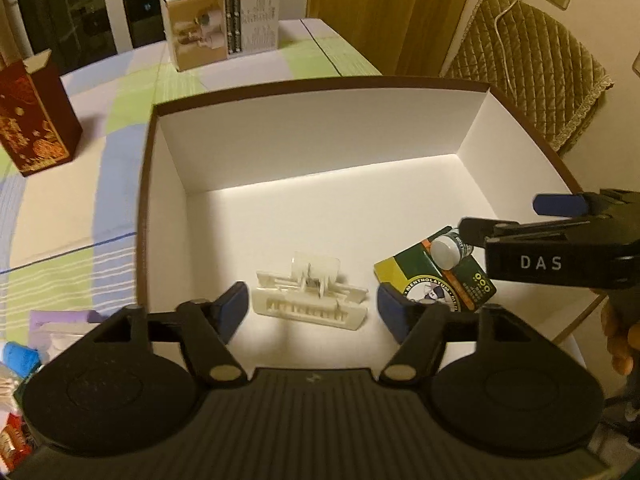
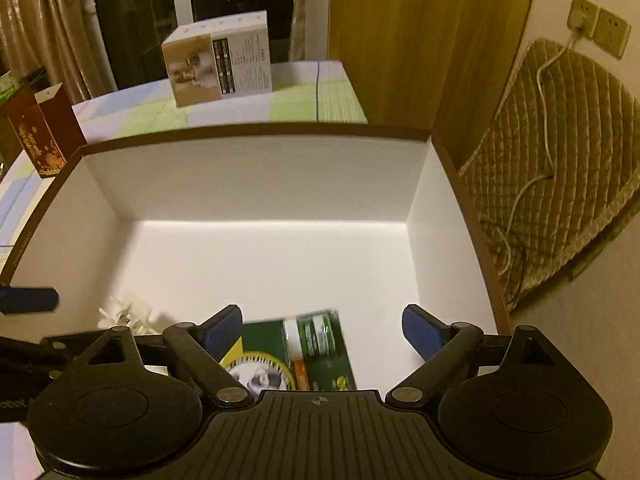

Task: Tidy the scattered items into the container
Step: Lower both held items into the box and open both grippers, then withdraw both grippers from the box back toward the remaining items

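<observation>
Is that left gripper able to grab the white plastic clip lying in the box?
Probably yes: the left gripper is open, and the white clip lies on the box floor between its fingers with nothing covering it.

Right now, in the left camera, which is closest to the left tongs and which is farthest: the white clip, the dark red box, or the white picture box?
1. White clip: right between the open left tongs, inside the container.
2. Dark red box: on the table, off to the left.
3. White picture box: far back on the table, past the container.
</observation>
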The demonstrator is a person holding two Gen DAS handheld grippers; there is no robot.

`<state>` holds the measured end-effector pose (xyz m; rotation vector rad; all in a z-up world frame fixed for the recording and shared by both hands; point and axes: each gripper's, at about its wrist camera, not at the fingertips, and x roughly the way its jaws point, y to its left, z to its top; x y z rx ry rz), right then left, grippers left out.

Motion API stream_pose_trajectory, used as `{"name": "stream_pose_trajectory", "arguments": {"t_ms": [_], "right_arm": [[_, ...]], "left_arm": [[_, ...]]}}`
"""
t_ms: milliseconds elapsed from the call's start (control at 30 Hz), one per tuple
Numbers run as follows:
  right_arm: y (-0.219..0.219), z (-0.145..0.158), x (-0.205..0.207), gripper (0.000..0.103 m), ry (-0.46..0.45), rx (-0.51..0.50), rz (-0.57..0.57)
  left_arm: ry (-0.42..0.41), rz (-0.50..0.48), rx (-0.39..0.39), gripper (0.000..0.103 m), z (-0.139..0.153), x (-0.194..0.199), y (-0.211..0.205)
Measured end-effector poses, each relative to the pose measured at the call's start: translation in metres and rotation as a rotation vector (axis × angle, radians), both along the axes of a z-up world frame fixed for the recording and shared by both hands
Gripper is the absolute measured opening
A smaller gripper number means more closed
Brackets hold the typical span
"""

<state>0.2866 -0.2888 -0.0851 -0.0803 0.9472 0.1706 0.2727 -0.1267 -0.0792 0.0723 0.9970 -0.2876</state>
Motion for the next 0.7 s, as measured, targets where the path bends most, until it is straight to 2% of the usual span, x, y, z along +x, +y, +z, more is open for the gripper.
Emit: {"name": "stream_pose_trajectory", "arguments": {"t_ms": [200,367,700], "right_arm": [[-0.003,0.006,-0.012,0.092,0.018,0.023,0.000],[0.000,0.010,-0.025,0.092,0.010,0.027,0.017],[0.002,0.024,-0.054,0.092,-0.082,0.083,0.009]], "left_arm": [[-0.010,0.038,-0.037,0.077,0.013,-0.012,0.012],[-0.028,0.077,-0.026,0.083,0.025,-0.025,0.019],[-0.058,0.175,-0.045,0.089,0.042,-0.059,0.039]]}}
